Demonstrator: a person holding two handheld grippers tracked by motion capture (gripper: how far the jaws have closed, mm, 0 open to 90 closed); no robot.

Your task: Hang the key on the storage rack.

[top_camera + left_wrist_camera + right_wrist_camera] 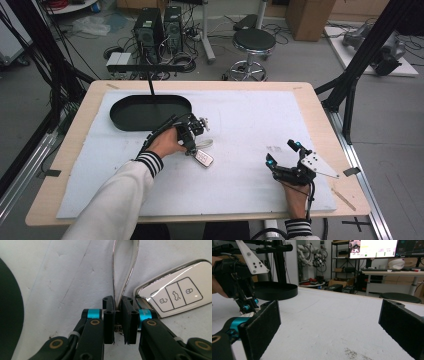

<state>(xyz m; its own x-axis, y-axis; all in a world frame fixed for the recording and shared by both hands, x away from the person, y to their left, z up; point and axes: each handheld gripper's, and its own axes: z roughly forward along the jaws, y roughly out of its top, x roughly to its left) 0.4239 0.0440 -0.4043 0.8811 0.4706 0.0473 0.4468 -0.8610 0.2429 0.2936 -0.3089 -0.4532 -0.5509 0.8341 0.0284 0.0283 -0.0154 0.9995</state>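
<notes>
A white car key fob [204,158] [174,295] with three buttons lies on the white table cover, a silvery strap loop [125,267] running from it. My left gripper [192,145] [118,315] points down at the mat, shut on the base of that loop right beside the fob. My right gripper [283,152] [329,322] rests low near the table's right front, jaws wide open with nothing between them. In the right gripper view the left gripper [244,306] stands far off at the left.
A black oval tray [150,111] [275,291] [10,315] sits at the back left of the white mat [240,125], just behind my left hand. A small dark smudge [274,148] marks the mat ahead of the right gripper. Stool and computers stand beyond the table.
</notes>
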